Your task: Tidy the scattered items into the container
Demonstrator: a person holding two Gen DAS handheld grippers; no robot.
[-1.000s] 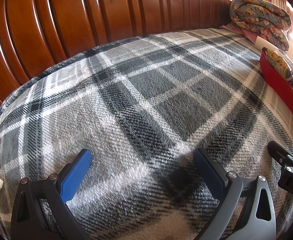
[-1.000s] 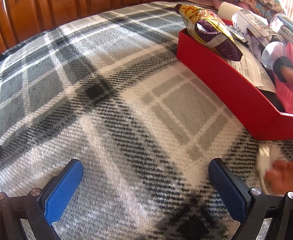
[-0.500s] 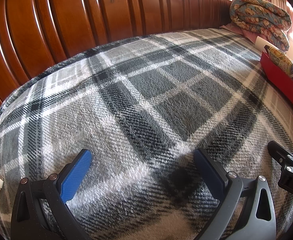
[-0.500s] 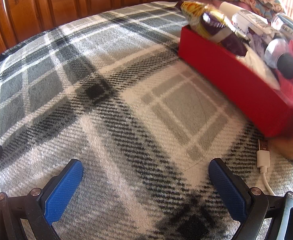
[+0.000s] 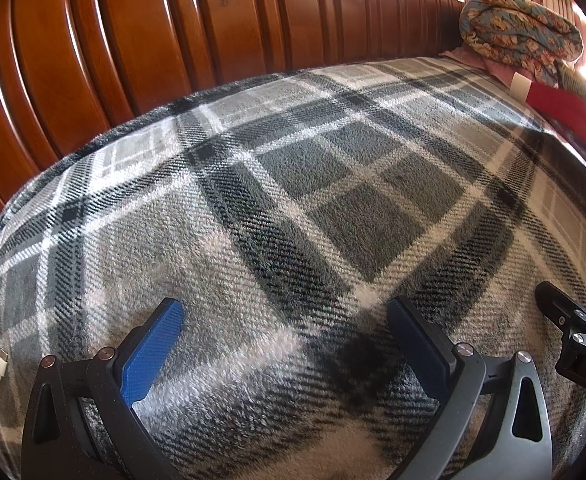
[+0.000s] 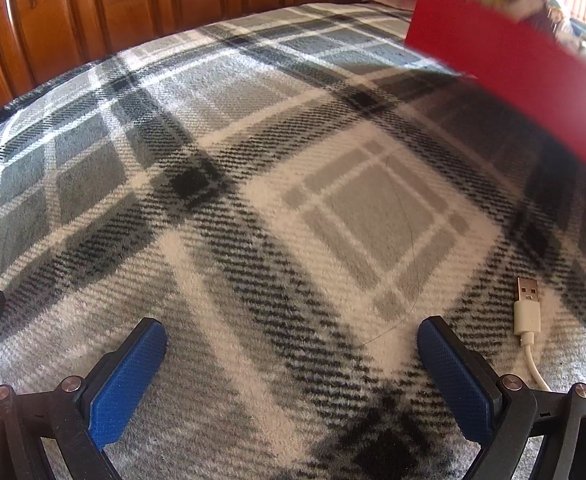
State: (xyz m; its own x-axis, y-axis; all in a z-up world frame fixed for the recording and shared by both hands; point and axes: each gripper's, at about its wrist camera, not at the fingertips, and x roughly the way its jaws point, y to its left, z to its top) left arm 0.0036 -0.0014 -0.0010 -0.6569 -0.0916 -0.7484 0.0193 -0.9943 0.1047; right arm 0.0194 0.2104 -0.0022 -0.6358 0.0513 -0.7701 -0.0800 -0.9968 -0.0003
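I have both grippers low over the bed, its plaid blanket (image 6: 253,184) filling both views. My left gripper (image 5: 285,320) is released, its 2 blue pads spread wide with only blanket between them; my right gripper (image 6: 293,344) is spread the same way and grasps nothing. The red container (image 6: 533,88) is blurred at the far right corner of the bed, lifted clear of the blanket with a shadow under it, and blurred items show above its rim. A white USB cable (image 6: 527,312) lies on the blanket just right of my right gripper's right finger, plug pointing away from me. Another white cable end (image 5: 0,364) lies at the bed's left edge. The wooden headboard (image 5: 153,40) runs along the far edge, with a folded floral quilt (image 5: 521,32) at its right end.
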